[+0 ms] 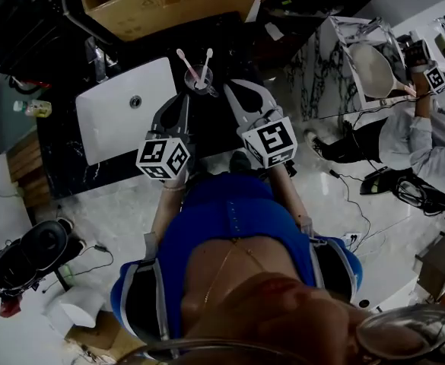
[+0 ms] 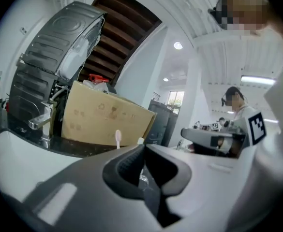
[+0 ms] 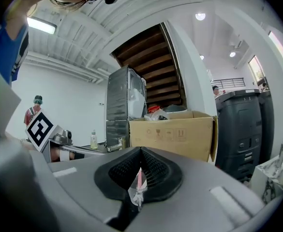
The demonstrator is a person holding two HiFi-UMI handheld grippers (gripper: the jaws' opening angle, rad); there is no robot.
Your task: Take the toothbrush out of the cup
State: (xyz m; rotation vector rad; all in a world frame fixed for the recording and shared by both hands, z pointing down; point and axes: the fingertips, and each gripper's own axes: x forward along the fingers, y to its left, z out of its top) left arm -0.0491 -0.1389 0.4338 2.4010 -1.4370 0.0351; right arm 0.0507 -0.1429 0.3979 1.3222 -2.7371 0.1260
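Dark stone table [image 1: 62, 169] and a white rectangular sink [image 1: 108, 131] fill the upper head view. A brown cardboard box [image 1: 169, 2] behind them is cut off by the top edge.

A clear cup [image 1: 201, 82] stands on the table just beside the sink. It holds a pink toothbrush [image 1: 185, 61] and a white toothbrush [image 1: 207, 58], heads up.

The left gripper [image 1: 183, 99] and right gripper [image 1: 232, 90] point at the cup, near it but apart. Both sets of fingers are pressed together with nothing clamped.

In the left gripper view the fingers [image 2: 129, 166] hide the cup; only the two brush heads show above them. In the right gripper view only a pink sliver and a bit of clear cup show through the slot below the tips.
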